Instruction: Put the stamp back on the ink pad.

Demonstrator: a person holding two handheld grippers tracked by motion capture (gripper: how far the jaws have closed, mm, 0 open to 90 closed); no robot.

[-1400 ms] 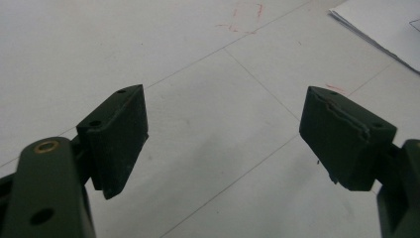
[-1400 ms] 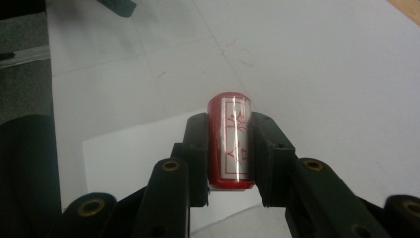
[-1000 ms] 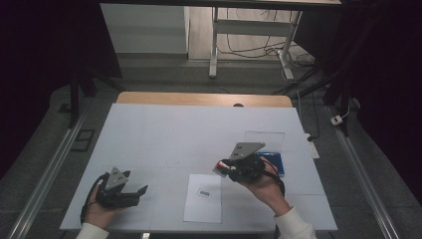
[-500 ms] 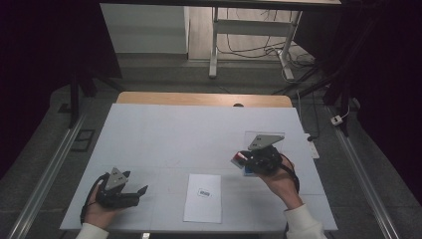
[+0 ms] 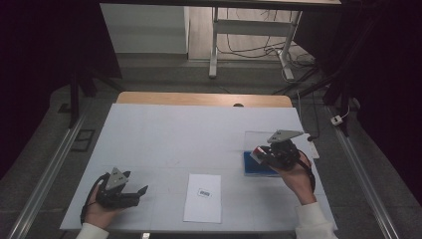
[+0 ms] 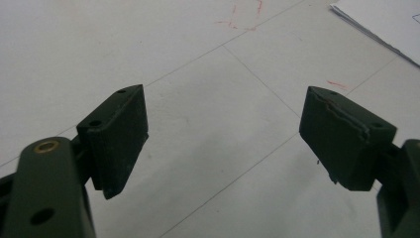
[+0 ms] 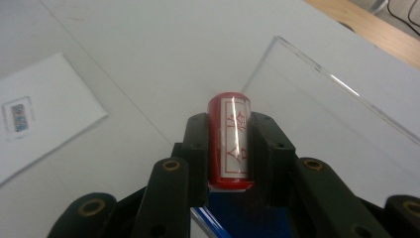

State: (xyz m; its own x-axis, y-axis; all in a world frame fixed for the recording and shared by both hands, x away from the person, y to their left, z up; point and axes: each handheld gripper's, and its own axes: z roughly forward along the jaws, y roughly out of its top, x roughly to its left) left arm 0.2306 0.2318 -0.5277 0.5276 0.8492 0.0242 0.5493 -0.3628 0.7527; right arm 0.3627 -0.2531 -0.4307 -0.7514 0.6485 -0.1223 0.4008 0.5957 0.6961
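Your table point(image 5: 164, 129) has a sheet of paper point(image 5: 202, 197) near its front edge, with a small printed mark. Your right gripper point(image 7: 229, 148) is squeezing a red stamp point(image 7: 229, 144) over the blue ink pad point(image 5: 259, 168). I think inking comes next, then stamping the paper. Your left gripper point(image 6: 223, 134) rests wide open, holding nothing.

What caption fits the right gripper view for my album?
The right claw grips a red stamp above a blue ink pad and clear lid.
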